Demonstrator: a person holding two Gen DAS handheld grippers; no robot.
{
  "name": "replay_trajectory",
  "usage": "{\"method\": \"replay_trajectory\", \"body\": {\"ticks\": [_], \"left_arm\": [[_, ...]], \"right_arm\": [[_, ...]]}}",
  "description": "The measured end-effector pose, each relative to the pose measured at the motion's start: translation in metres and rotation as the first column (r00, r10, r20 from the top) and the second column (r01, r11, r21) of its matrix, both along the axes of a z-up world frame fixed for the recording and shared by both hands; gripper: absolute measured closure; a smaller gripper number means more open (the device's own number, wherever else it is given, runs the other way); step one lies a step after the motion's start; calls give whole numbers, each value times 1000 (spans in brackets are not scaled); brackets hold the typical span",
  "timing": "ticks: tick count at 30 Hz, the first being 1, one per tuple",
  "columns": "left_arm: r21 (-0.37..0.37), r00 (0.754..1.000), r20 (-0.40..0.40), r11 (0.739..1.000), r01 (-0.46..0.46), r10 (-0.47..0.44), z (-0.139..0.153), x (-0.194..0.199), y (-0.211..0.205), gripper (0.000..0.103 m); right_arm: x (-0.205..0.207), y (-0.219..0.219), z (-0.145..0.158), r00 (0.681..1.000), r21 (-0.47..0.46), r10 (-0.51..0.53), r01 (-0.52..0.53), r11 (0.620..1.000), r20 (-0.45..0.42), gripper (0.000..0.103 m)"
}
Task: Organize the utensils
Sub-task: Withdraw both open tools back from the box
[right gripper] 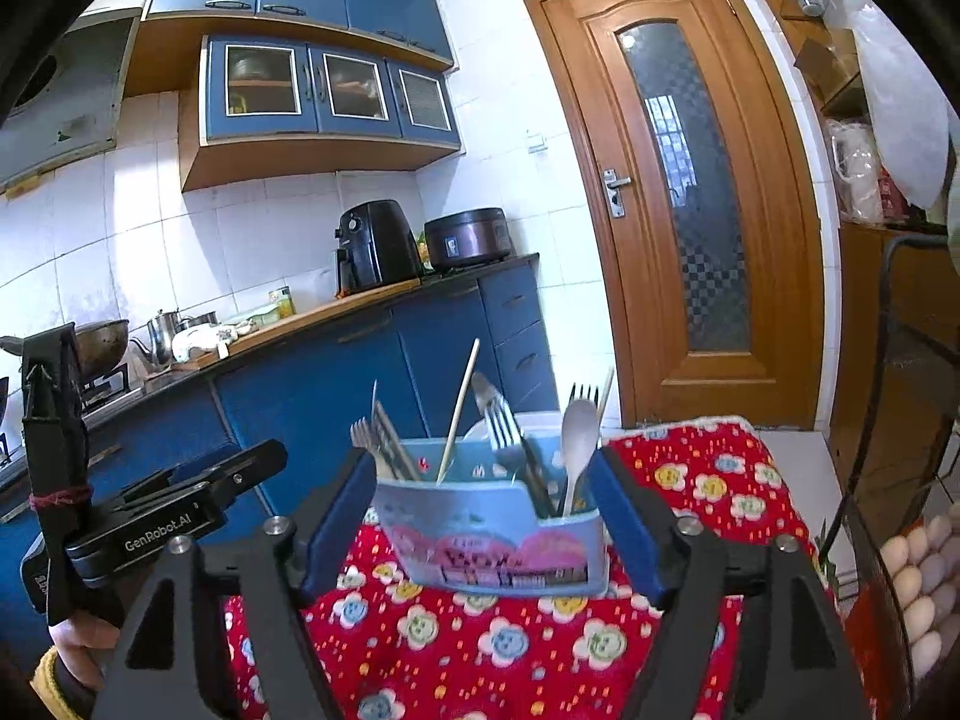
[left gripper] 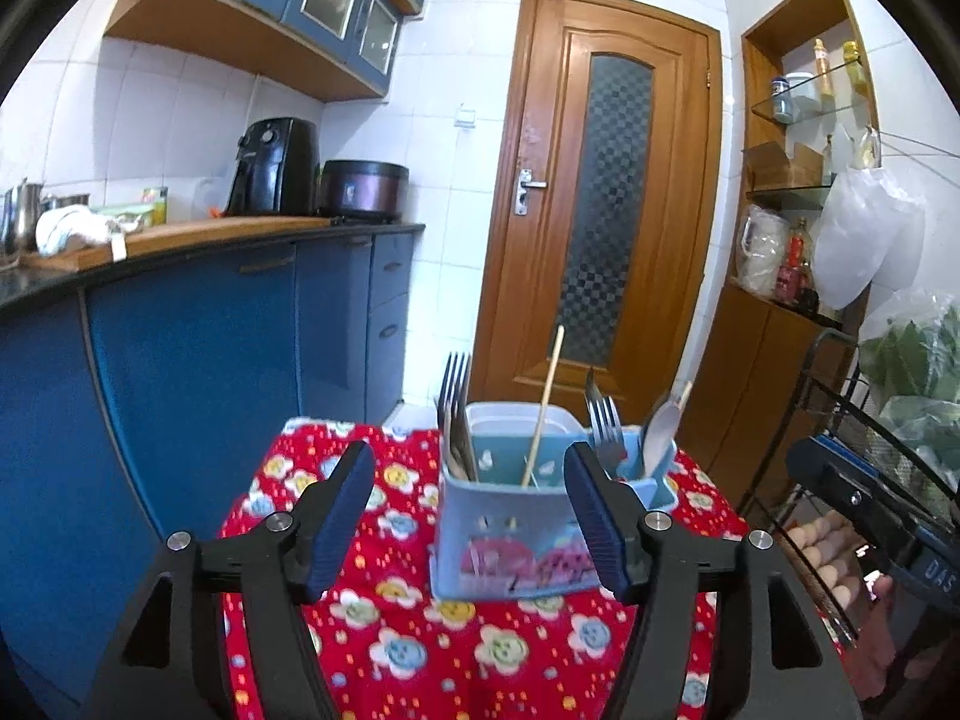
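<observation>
A light blue utensil holder (left gripper: 510, 534) with a pink picture stands on a red flowered cloth (left gripper: 420, 648). It holds forks (left gripper: 606, 426), a pale spoon (left gripper: 660, 429), a wooden chopstick (left gripper: 543, 414) and more utensils at its left end (left gripper: 456, 414). My left gripper (left gripper: 474, 528) is open and empty, just short of the holder. In the right wrist view the holder (right gripper: 498, 534) sits between my open right gripper's (right gripper: 486, 528) blue pads (right gripper: 630, 534), with the spoon (right gripper: 579, 444), forks (right gripper: 501, 426) and chopstick (right gripper: 459, 414) standing in it. The pads do not touch it.
Blue kitchen cabinets (left gripper: 198, 360) with a worktop run along the left, carrying an air fryer (left gripper: 276, 165) and a cooker (left gripper: 363, 189). A wooden door (left gripper: 600, 210) is behind. A wire rack with greens (left gripper: 900, 396) stands at the right.
</observation>
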State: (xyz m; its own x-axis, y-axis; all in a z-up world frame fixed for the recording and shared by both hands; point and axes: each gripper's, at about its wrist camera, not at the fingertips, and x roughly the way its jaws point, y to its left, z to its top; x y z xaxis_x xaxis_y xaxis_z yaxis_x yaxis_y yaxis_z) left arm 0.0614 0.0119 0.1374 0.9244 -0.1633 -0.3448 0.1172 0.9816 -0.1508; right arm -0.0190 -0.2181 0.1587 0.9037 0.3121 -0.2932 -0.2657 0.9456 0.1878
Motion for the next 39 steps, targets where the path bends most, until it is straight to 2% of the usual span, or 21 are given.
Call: {"method": "replay_trajectory", "body": {"ticks": [12,28,39], "left_arm": [[-1,997,-76,1000,14,-14,-34,-26,-6,34],[-1,990,-143,1000,-5,5,-86,-32,-15,34],[57,989,-148,998,-22,31,-106,-30,-26,34]], "right_arm": [[-25,-3,-42,995,4,-35,36,999,-89,24],[-37,-2,-92,981,-75,-113,103,992,-156,23],[-32,-3,-111,970,-111,-151,131,985,-191,23]]}}
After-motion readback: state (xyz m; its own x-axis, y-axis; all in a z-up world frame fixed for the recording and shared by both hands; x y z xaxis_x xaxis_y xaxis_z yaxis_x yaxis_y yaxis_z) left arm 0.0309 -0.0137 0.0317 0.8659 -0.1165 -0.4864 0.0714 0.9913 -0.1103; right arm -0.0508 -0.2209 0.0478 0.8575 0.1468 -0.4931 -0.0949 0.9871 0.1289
